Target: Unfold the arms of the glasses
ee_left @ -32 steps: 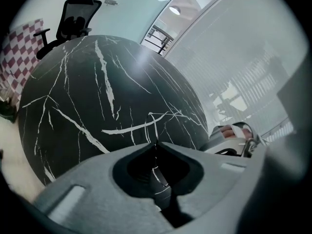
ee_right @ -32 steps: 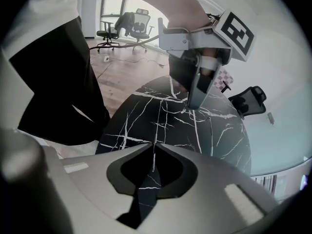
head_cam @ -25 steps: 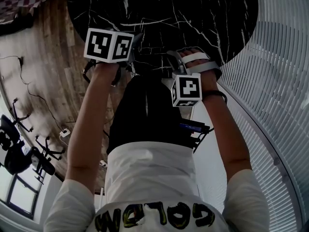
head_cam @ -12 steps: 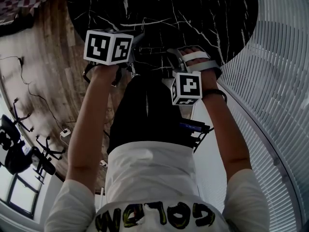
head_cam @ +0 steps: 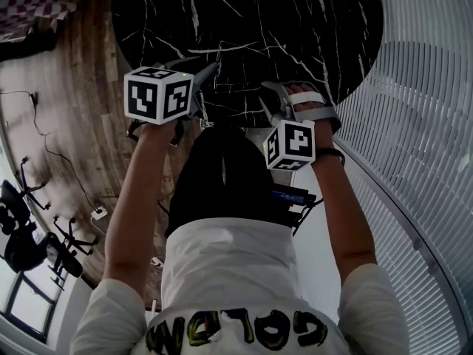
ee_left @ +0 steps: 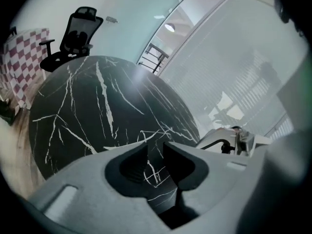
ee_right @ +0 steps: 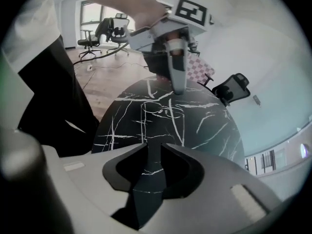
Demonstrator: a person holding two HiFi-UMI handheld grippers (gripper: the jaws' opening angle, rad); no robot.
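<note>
Glasses (ee_right: pixel 162 109): a thin pale frame, hard to make out against the veining, lying flat on the table (head_cam: pixel 310 21) near its edge on the person's side. In the right gripper view it sits just below the tip of the left gripper (ee_left: pixel 156 152); whether the arms are folded or spread cannot be told.

Left gripper: held above the table and tilted downward, jaws a narrow gap apart. Only the tabletop shows between them, and nothing is gripped.

Right gripper (ee_right: pixel 152 152): also above the table and pointed steeply down. Its jaws have just been opening and now stand apart, with bare tabletop between them. It has hold of nothing.

Table: round, black marble with white veins, otherwise bare in the head view. The person stands at its near edge, in a white shirt (head_cam: pixel 236 272) and dark trousers, both forearms reaching forward.

Floor (head_cam: pixel 81 65): wood planks to the left of the table, with thin cables (head_cam: pixel 44 146) trailing across them.

Room: a black office chair (ee_left: pixel 73 33) beyond the far side of the table, beside a red-and-white checked cloth (ee_left: pixel 27 52). A curved wall of white slatted blinds (head_cam: pixel 421 124) runs along the right.
</note>
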